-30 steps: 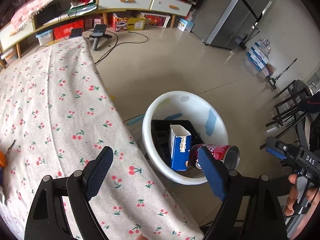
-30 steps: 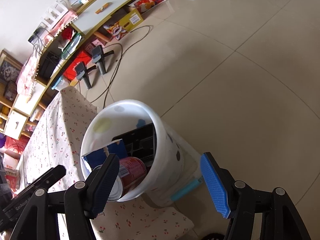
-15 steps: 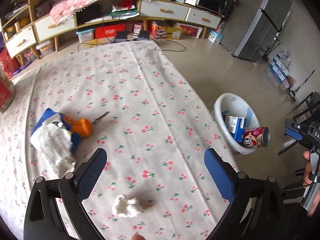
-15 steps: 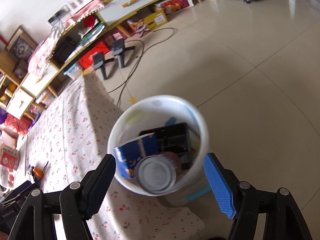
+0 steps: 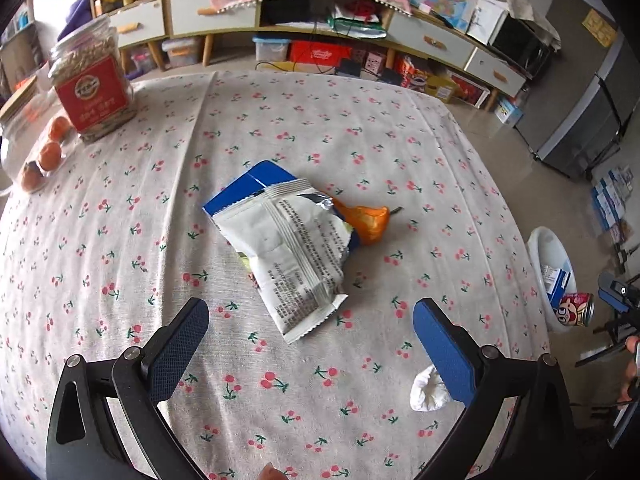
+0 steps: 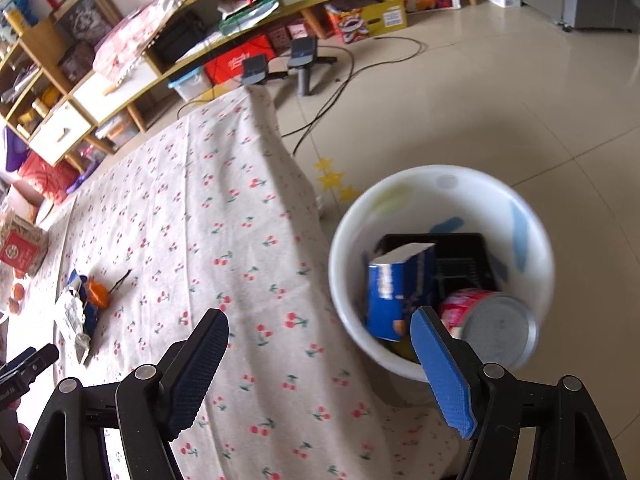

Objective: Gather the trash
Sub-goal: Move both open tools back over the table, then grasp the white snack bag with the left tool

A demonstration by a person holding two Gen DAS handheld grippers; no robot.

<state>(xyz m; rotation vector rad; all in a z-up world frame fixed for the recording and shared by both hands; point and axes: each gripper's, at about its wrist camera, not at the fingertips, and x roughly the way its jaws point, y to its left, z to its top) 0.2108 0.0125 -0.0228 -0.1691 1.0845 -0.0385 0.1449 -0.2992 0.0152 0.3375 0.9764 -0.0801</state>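
The crumpled white foil snack wrapper [image 5: 294, 256] lies mid-table on the cherry-print cloth [image 5: 360, 140], now before the left gripper [image 5: 310, 340], whose empty jaws have just been opening wide after swinging from the white plastic bin [image 6: 400, 208]; right gripper [image 6: 320, 364] also apart, empty.

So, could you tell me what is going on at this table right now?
A person is clearing trash with two handheld grippers. Both are empty. The left gripper, its jaws just opened wide, hovers over a white wrapper on the cherry-print tablecloth, with a crumpled tissue nearby. The right gripper, also opening, is beside the white bin, which already holds a blue carton and a can.
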